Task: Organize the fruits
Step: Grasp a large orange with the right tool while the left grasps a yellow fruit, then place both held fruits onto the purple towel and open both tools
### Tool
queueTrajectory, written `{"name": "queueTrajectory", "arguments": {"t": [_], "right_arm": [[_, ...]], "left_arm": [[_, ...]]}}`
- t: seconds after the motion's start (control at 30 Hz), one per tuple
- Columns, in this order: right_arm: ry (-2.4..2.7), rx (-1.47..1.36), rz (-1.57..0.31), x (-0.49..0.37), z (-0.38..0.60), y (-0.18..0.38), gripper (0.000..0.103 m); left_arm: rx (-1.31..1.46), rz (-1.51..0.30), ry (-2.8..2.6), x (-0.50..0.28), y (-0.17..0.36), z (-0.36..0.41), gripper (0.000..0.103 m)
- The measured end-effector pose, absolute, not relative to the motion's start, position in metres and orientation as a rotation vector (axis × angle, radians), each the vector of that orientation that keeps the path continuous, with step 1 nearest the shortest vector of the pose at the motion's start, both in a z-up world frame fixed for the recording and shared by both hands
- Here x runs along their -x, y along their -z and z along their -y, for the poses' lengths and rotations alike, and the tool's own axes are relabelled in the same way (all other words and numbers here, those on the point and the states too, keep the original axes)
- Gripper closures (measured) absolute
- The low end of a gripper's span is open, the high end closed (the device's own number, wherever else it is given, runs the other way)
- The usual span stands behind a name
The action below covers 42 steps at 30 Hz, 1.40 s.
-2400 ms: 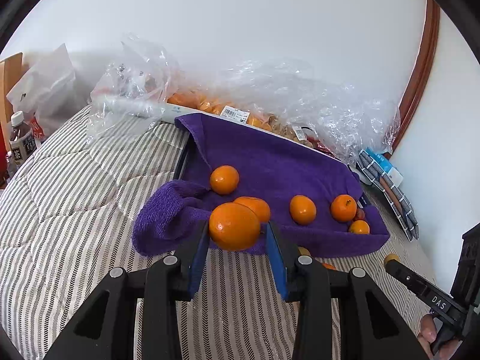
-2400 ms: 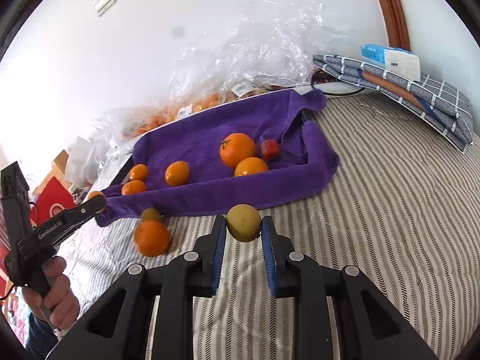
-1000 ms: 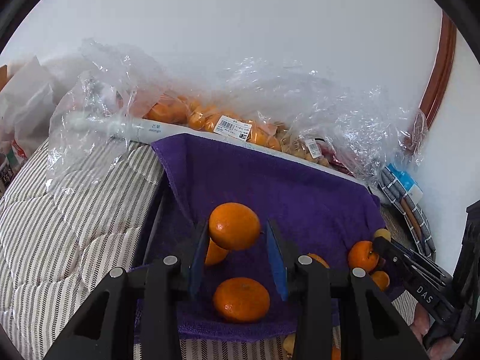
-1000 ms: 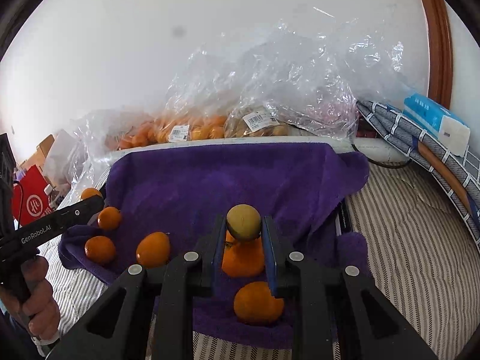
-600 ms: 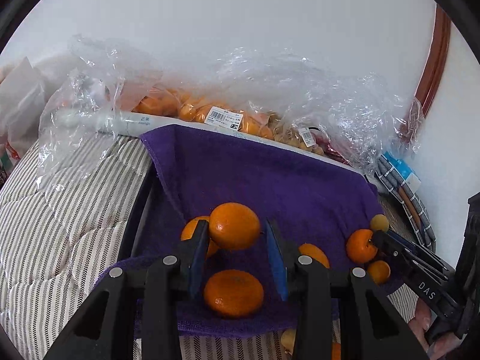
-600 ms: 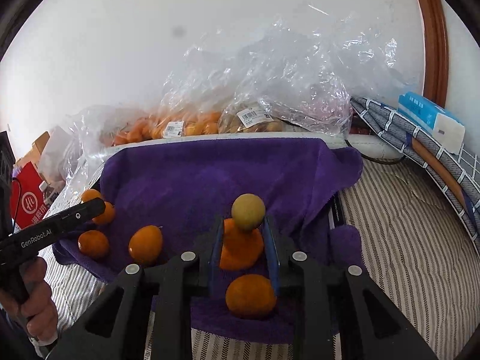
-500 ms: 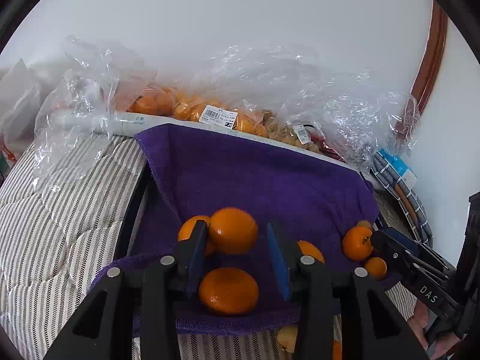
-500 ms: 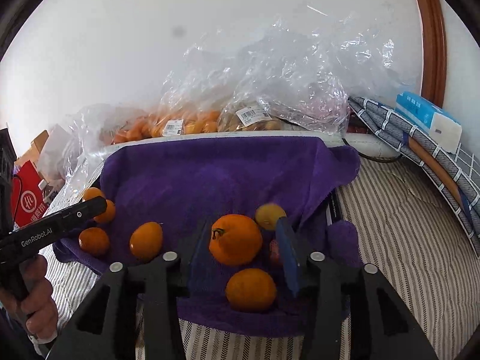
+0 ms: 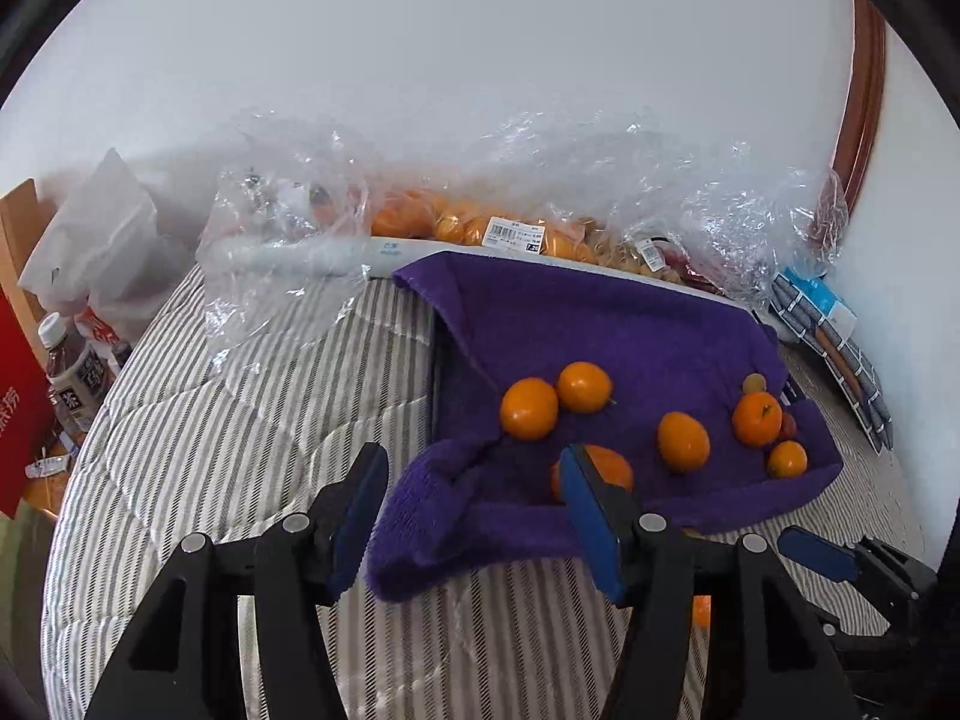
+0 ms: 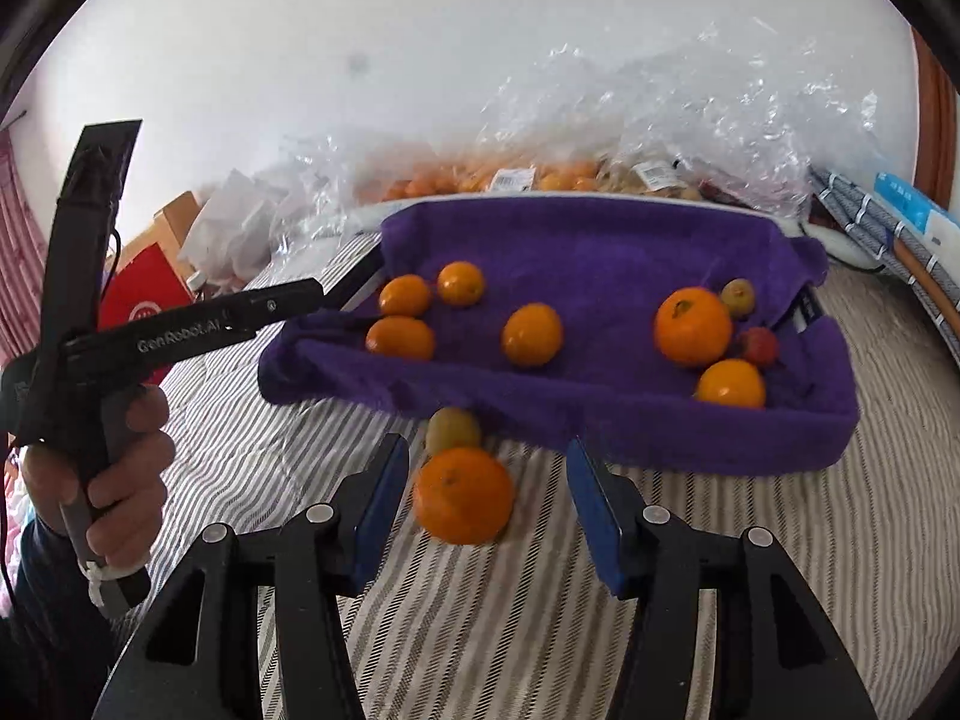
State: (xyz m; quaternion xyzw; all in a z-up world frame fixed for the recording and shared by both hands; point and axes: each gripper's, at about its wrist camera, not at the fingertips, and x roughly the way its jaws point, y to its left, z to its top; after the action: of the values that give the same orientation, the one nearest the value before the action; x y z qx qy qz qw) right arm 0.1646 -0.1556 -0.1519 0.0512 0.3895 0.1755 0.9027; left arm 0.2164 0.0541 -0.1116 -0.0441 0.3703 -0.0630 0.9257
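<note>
Both sets of fingers are spread wide and grasp nothing. The left gripper [image 9: 474, 507] hovers over the near left corner of the purple towel [image 10: 600, 246], which carries seven oranges. The right gripper [image 10: 487, 498] frames a large orange [image 10: 463, 495] lying on the striped bed [image 10: 750, 540], touching a yellowish fruit [image 10: 453, 429] beside the towel's near edge.

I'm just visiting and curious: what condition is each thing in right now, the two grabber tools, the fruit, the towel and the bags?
Left gripper: jaws open, holding nothing.
Right gripper: jaws open, holding nothing.
Purple towel: spread out, front edge bunched up.
Big orange: loose on the striped bedding, off the towel.
Small yellowish fruit: also off the towel, just behind that orange.
Small red fruit: on the towel beside an orange.
Plastic bags: crumpled, with fruit inside.
</note>
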Motion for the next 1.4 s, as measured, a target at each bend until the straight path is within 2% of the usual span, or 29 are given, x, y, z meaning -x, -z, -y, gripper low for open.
{"name": "queueTrajectory", "arguments": {"t": [0.1, 0.17, 0.6, 0.7, 0.77, 0.83, 0.97, 1.1, 1.4], "right_arm": [[-0.376, -0.086, -0.859, -0.168, 0.143, 0.164, 0.050], [-0.369, -0.066, -0.892, -0.170, 0.136, 0.174, 0.061], [-0.239, -0.072, -0.824, -0.141, 0.210, 0.150, 0.061], [-0.200, -0.097, -0.809, -0.141, 0.231, 0.145, 0.061], [-0.189, -0.108, -0.803, -0.143, 0.238, 0.144, 0.061], [-0.180, -0.117, -0.795, -0.147, 0.244, 0.144, 0.062], [-0.183, -0.137, -0.787, -0.163, 0.245, 0.142, 0.061], [-0.204, -0.126, -0.770, -0.186, 0.234, 0.137, 0.061], [-0.252, -0.050, -0.758, -0.224, 0.204, 0.146, 0.061]], "left_arm": [[0.087, -0.768, 0.138, -0.206, 0.111, -0.062, 0.046], [0.088, -0.785, 0.160, -0.201, 0.114, -0.063, 0.046], [0.062, -0.901, 0.366, -0.204, 0.148, 0.020, 0.047], [0.053, -0.922, 0.342, -0.211, 0.158, 0.037, 0.058], [0.049, -0.903, 0.344, -0.211, 0.159, 0.043, 0.076], [0.027, -0.921, 0.364, -0.211, 0.155, 0.043, 0.076], [0.061, -0.847, 0.337, -0.208, 0.129, 0.016, 0.076], [0.116, -0.810, 0.275, -0.234, 0.108, -0.005, 0.076], [0.137, -0.821, 0.287, -0.278, 0.123, 0.000, 0.076]]}}
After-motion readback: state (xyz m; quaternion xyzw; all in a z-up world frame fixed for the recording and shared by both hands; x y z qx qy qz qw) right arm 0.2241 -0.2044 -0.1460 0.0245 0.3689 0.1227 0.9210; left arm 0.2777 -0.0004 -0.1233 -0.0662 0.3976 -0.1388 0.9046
